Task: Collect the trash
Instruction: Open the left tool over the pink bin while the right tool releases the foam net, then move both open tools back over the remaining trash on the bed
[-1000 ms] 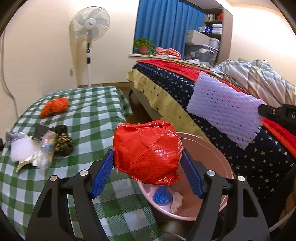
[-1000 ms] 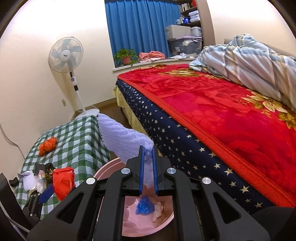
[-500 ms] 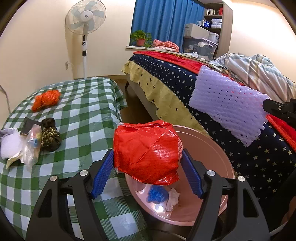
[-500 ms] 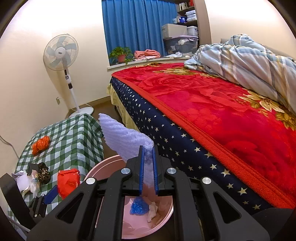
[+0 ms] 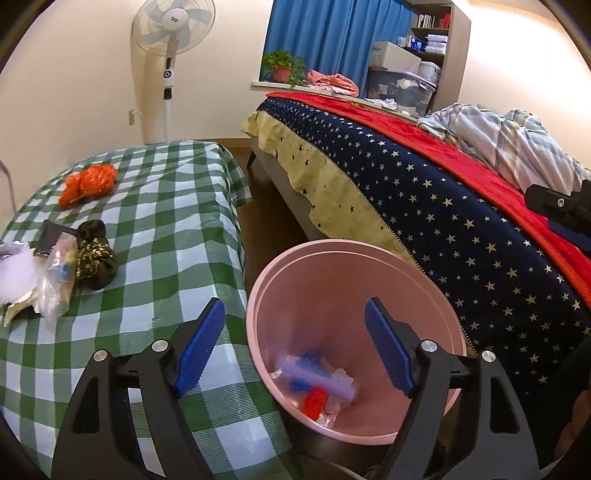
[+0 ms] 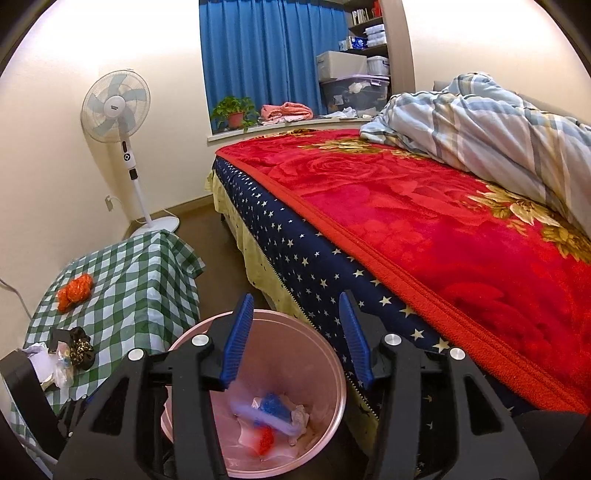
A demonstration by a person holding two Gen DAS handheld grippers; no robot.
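- Left wrist view: my left gripper [image 5: 294, 345] fingers are opening, empty; the red wrapper [image 5: 314, 400] has dropped into the pink bin [image 5: 436, 295].
- Right gripper [image 6: 295, 341] fingers are opening, empty; its white foam net [image 6: 266, 413] is binned too.
- More trash [image 5: 88, 181] remains on the worktop [image 5: 177, 221].

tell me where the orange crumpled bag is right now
The orange crumpled bag lies on the green checked tablecloth, near its far left corner in both views, beyond the black scrunchie and in front of the standing fan.
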